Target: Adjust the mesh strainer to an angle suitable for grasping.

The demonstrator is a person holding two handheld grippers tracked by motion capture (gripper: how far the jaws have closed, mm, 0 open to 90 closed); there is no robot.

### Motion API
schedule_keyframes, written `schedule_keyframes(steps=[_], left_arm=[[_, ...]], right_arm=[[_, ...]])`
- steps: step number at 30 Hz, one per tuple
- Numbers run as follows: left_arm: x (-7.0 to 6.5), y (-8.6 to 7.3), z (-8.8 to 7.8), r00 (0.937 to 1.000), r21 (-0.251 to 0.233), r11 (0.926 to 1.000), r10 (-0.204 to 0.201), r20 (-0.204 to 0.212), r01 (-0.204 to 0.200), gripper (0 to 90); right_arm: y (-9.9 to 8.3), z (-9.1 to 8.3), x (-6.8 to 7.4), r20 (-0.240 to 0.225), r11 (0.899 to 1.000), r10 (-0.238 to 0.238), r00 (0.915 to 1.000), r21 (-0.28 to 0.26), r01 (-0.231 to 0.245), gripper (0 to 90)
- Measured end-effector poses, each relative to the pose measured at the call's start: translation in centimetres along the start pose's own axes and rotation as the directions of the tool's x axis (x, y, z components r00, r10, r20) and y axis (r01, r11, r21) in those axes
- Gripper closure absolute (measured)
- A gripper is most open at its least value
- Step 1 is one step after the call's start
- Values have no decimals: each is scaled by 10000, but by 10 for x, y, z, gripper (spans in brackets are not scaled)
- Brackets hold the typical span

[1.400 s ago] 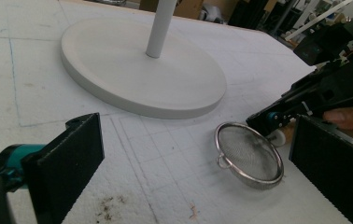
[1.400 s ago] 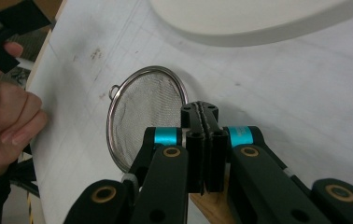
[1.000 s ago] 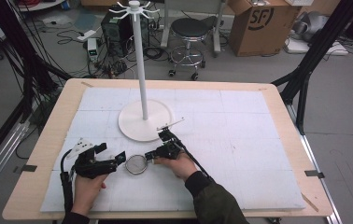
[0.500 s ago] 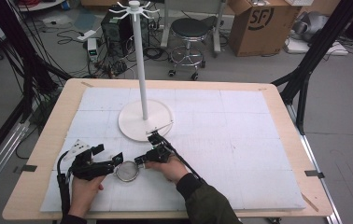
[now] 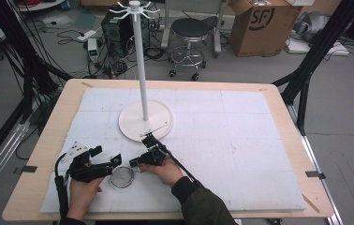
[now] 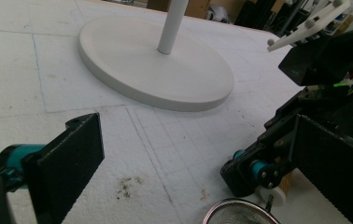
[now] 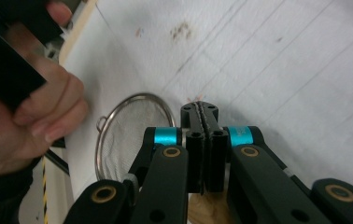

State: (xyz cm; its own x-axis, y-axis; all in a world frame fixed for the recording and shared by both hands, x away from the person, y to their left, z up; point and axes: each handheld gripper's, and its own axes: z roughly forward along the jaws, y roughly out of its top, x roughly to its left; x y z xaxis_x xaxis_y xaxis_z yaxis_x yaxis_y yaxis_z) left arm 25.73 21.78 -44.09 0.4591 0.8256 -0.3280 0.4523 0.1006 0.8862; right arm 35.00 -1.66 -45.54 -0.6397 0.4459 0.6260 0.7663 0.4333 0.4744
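Strainer [image 5: 122,177] — one, on foam between two grippers: left [image 5: 114,161] jaws wide, right [image 5: 135,163] jaws pressed together.

white stand [image 5: 145,119] on the foam-covered table [image 5: 240,140] — beyond it a stool [image 5: 191,30], cardboard box [image 5: 259,21]

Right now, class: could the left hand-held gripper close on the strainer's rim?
Probably yes. The left hand-held gripper is open beside the strainer, and only bare foam lies between them; the shut right hand-held gripper sits at its far side.
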Motion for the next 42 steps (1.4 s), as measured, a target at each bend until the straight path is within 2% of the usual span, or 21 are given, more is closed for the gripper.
schedule_keyframes(steps=[3,6,11,15,18,20,22,23,30,40,42], left_arm=[[0,0,1,10000,29,10000,9,20,-9,38],[-2,-1,2,10000,57,10000,0,67,0,38],[-3,-1,1,10000,38,10000,37,65,-37,38],[-2,-1,0,10000,16,10000,-8,39,7,38],[-2,-1,0,10000,31,10000,14,21,-14,38],[-1,-1,1,10000,82,10000,37,30,-37,38],[-1,-2,1,10000,118,9999,0,30,0,38],[-2,-2,2,10000,106,9999,-12,49,11,38],[-3,-2,2,10000,128,9999,12,61,-13,38],[-2,-3,2,9999,127,9999,-14,103,12,38],[-2,-2,2,9999,99,9999,-55,102,54,38]], right_arm=[[2,-7,2,-68,9995,-204,9998,-251,202,896],[1,-18,3,122,9992,-276,9995,-298,280,896],[-4,-31,2,178,9987,-239,9996,-447,247,896],[-18,-50,-6,100,9962,-2,10000,-866,11,896],[-26,-58,-7,292,9950,-163,9994,-984,191,896],[-42,-66,-7,406,9943,-289,9988,-1012,329,896],[-47,-67,-8,459,9945,-272,9986,-994,317,896],[-56,-69,-13,486,9958,-135,9987,-903,179,896],[-74,-70,-26,408,9957,225,9989,-904,-187,895],[-73,-72,-34,229,9939,358,9991,-1054,-332,896],[-72,-74,-35,339,9925,476,9983,-1142,-434,896]])
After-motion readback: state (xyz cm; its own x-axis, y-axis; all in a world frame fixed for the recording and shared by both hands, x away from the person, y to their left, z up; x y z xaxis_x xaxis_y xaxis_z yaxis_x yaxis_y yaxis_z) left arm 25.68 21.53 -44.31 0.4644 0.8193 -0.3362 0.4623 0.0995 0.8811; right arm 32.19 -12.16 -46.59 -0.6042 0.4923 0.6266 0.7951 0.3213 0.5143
